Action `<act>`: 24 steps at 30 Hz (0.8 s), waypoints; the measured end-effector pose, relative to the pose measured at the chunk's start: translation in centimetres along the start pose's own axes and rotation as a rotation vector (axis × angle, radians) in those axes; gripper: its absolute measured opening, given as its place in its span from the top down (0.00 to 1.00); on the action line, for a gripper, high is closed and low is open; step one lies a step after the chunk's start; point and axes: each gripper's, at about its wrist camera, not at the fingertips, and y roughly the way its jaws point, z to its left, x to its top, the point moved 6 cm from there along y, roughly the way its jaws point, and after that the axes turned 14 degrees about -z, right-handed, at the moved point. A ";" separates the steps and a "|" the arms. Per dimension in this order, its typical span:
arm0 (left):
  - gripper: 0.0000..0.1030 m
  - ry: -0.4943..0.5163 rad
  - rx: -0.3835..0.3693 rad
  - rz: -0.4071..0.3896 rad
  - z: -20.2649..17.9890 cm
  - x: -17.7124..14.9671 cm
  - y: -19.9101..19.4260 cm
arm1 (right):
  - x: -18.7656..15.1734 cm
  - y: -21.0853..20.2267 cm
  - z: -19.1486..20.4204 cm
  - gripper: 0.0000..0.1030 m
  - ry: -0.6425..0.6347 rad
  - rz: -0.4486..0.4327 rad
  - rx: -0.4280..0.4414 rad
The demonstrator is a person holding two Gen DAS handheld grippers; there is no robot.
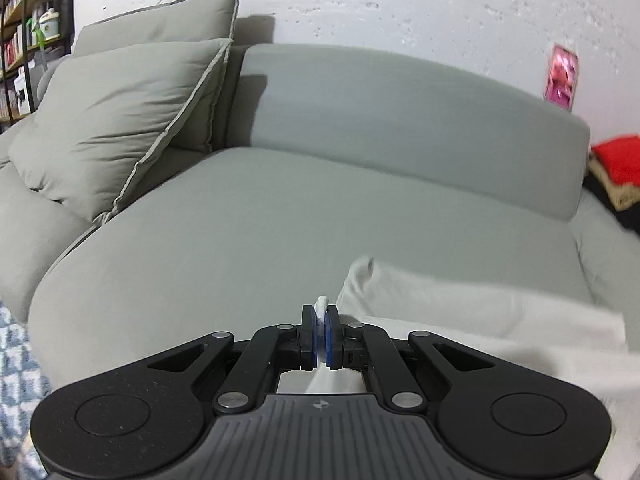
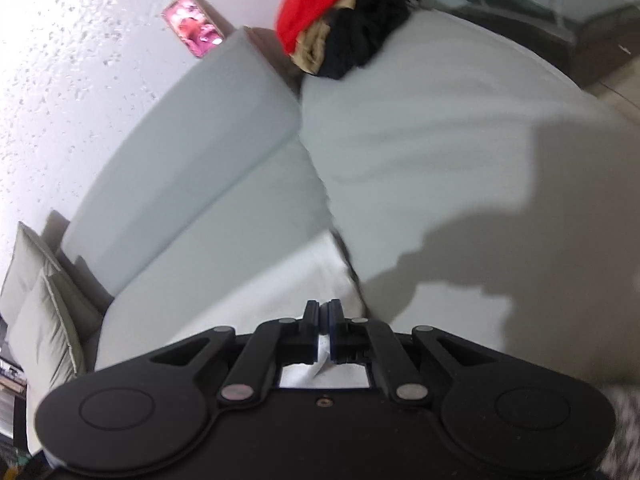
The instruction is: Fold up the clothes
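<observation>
Up close in the left wrist view, the left gripper (image 1: pixel 321 312) has its blue-padded jaws pinched on a small fold of the soft white garment (image 1: pixel 460 320), which trails away to the right across the smooth grey sofa (image 1: pixel 260 220), beside plump piped cushions (image 1: pixel 120 120). Over in the right wrist view, the right gripper (image 2: pixel 323 307) clamps the same white garment (image 2: pixel 288 280), which spreads ahead and leftward; a rumpled red, tan and black clothes pile (image 2: pixel 340 16) lies far beyond.
</observation>
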 end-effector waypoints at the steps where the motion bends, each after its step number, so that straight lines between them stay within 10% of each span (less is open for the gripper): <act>1: 0.96 0.014 0.004 0.003 0.2 -0.4 -0.2 | -0.4 -0.4 -0.3 0.96 -0.003 -0.005 -0.008; 9: 0.84 0.209 0.036 0.131 0.6 -4.3 -0.5 | -2.6 -1.2 -1.3 0.93 -0.113 0.003 -0.079; 17: 0.73 0.172 -0.122 -0.058 -0.5 -1.6 -5.3 | -2.5 -5.0 0.3 0.81 -0.171 -0.058 -0.024; 24: 0.71 0.268 -0.303 0.100 -10.4 -4.3 1.9 | -6.2 2.4 4.4 0.81 -0.248 0.230 0.044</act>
